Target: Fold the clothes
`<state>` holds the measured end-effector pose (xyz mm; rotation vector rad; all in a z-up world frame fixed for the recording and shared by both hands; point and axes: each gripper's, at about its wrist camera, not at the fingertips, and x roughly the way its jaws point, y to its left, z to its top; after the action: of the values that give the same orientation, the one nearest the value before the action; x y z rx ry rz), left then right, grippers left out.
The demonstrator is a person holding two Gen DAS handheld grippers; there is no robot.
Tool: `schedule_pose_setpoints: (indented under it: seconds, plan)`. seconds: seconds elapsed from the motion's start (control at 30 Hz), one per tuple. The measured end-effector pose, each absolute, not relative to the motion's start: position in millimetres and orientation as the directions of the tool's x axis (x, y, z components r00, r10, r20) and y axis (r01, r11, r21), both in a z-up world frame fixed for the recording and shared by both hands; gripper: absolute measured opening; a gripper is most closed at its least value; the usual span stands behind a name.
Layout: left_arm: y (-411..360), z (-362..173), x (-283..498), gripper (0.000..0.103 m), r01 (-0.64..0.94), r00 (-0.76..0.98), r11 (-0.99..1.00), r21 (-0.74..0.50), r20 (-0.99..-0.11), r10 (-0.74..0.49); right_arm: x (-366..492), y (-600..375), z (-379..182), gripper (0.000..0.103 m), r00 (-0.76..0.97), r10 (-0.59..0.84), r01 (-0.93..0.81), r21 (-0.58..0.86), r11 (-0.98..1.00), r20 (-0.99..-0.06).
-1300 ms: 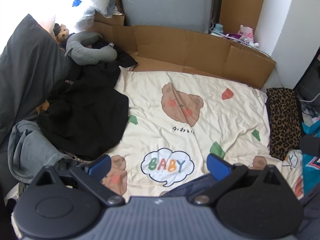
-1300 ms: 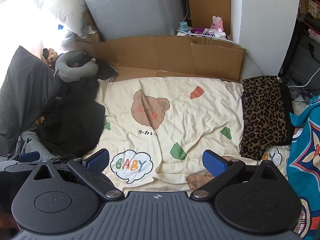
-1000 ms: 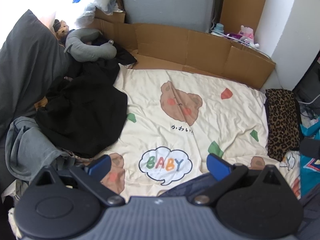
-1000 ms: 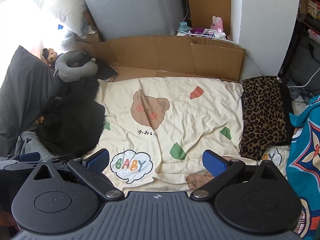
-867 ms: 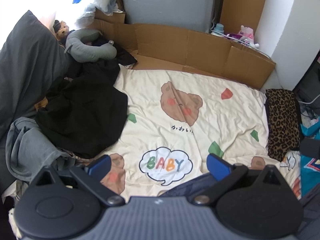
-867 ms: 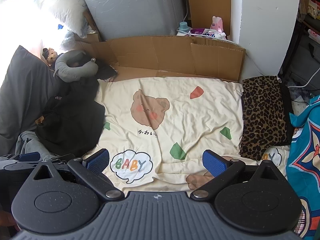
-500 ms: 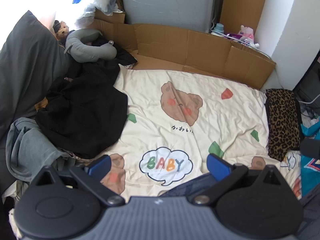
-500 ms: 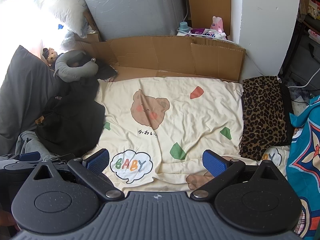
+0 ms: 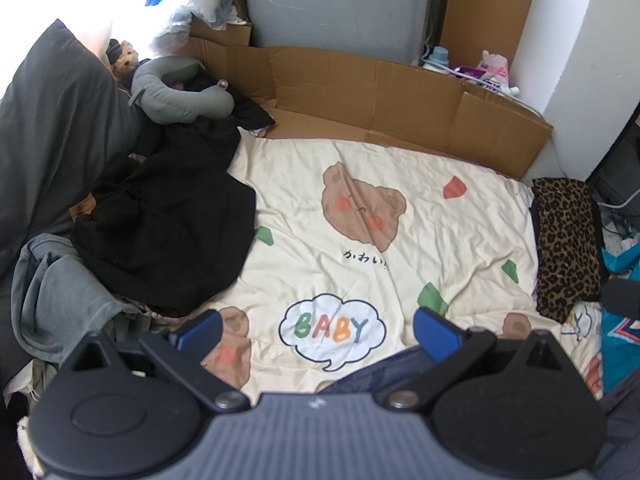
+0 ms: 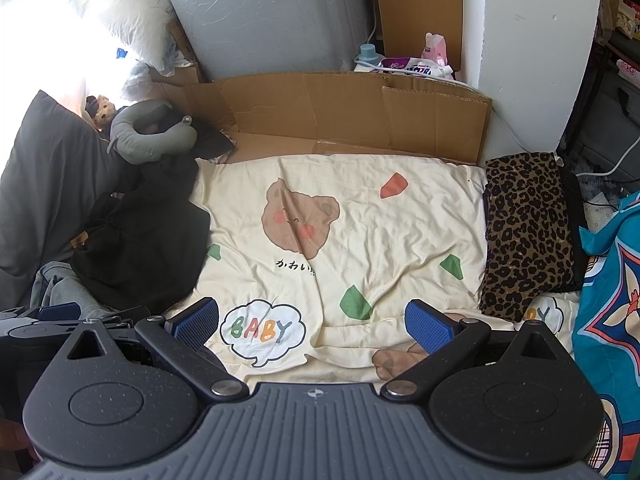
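Folding looks unstarted: both the left gripper and right gripper gape wide, empty; the crumpled black garment at frame left lies unfolded.

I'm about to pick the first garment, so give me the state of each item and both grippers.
left gripper: open, empty.
right gripper: open, empty.
black garment: crumpled heap, unfolded.
grey garment: bunched, unfolded, partly under the black one.
leopard-print cloth: folded flat at the blanket's right edge.
cream blanket: spread out, wrinkled.
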<state>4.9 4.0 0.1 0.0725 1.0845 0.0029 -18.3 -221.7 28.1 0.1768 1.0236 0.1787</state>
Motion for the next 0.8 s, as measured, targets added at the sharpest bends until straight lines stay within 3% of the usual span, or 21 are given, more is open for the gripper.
schedule_pose_setpoints:
  seconds: [0.8]
  plan:
    - [7.2, 3.0, 8.2, 0.103, 0.067, 0.461, 0.995, 0.068, -0.887, 0.029, -18.6, -214.6, 29.4, 0.102, 0.518, 0.190, -0.071, 0.179, 0.981, -0.834]
